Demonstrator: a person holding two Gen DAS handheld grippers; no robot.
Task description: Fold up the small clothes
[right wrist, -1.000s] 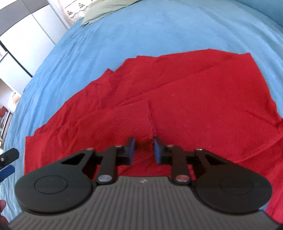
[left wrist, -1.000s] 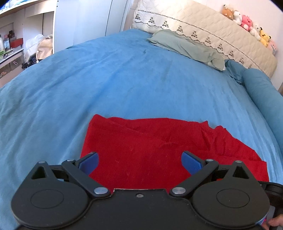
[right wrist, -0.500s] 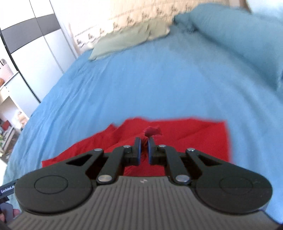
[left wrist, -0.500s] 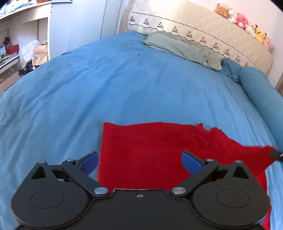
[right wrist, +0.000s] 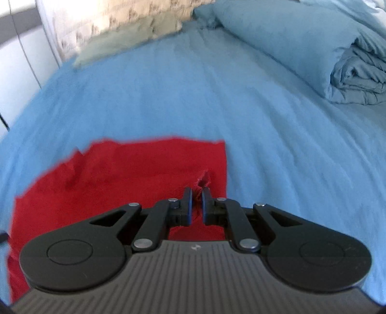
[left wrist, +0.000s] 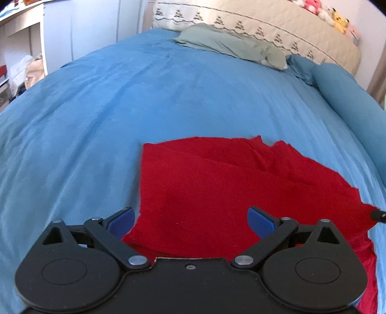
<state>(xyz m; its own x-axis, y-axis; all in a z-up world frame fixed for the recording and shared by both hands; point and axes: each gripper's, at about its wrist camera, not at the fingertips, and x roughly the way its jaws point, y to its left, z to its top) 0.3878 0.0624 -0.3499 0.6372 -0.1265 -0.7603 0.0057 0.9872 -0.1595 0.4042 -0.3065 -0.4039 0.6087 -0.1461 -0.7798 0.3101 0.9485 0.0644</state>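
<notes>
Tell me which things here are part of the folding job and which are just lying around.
Part of the job: red garment, right gripper pinching it, left gripper open.
Lying around: green pillow, stuffed toys, folded blue duvet.

Blue bedspread (left wrist: 149,101), green pillow (left wrist: 231,46), plush toys (left wrist: 337,17), rolled duvet (right wrist: 357,70)

The red garment's (left wrist: 217,193) near edge lies hidden behind both gripper bodies.

My fingers (right wrist: 187,205) are matt black plastic with shiny metal pins; the red cloth (left wrist: 205,183) looks fuzzy knit, the bed (left wrist: 120,101) soft matt suede-like.
</notes>
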